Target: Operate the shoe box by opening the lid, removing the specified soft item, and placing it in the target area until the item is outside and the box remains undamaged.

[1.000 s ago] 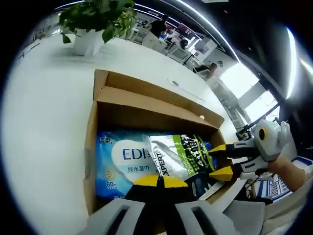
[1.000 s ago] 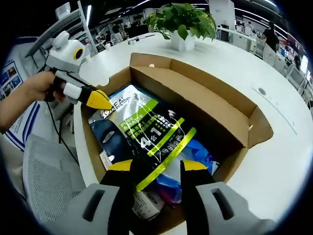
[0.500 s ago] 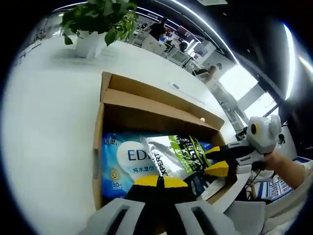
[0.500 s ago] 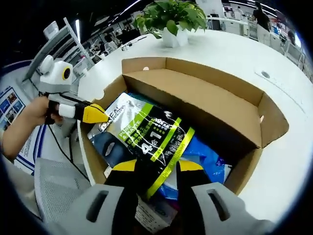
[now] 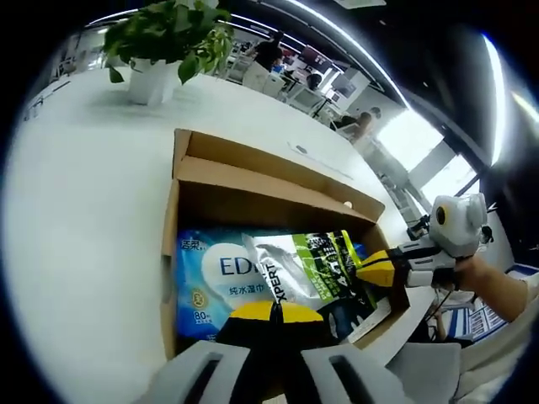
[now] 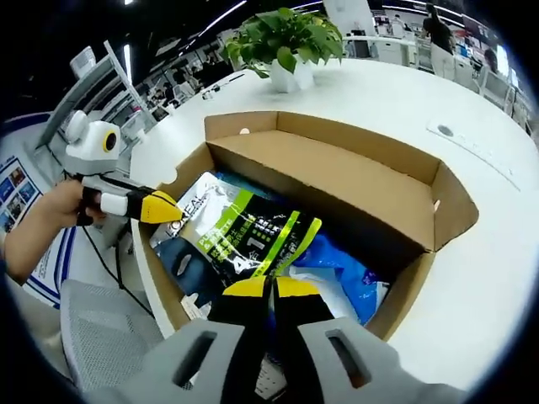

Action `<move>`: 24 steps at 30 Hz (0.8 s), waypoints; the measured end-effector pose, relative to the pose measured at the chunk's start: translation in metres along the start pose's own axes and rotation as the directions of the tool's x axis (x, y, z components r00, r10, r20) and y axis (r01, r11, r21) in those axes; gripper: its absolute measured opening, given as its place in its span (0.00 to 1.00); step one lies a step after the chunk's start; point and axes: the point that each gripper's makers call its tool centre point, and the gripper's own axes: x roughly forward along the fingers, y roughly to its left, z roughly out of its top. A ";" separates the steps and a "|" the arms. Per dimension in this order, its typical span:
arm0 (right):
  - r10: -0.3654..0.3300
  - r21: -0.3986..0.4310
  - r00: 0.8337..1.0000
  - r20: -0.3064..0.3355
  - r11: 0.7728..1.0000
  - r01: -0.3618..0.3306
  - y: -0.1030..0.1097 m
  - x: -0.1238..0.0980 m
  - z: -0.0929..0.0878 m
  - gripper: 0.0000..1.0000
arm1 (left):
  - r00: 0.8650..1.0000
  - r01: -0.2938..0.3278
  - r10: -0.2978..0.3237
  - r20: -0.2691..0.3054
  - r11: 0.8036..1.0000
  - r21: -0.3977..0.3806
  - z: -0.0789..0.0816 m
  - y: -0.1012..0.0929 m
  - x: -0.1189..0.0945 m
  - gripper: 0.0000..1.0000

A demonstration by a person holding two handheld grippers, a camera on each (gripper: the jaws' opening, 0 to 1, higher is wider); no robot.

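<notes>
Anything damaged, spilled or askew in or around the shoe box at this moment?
Nothing stands out. The shoe box sits open and intact on the white table, with the green-and-silver pouch lying slanted over the blue wipes pack; no spill shows.

White round table, potted plant, bright windows.

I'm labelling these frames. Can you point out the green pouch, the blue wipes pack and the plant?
Green pouch (image 6: 240, 240), right gripper view, printed front.
Wipes pack (image 5: 210, 273), left gripper view, white label.
Plant (image 6: 282, 38), right gripper view, leaves.
</notes>
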 end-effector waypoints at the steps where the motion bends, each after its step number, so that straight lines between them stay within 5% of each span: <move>1: 0.001 0.001 1.000 0.000 1.000 -0.001 0.000 -0.001 0.000 0.00 | 1.000 0.001 -0.001 0.005 1.000 0.002 0.001 -0.002 -0.001 0.00; 24: -0.029 0.074 0.994 0.104 0.997 0.021 -0.003 -0.042 0.011 0.00 | 1.000 0.001 -0.002 0.002 0.996 0.090 0.015 -0.033 -0.005 0.00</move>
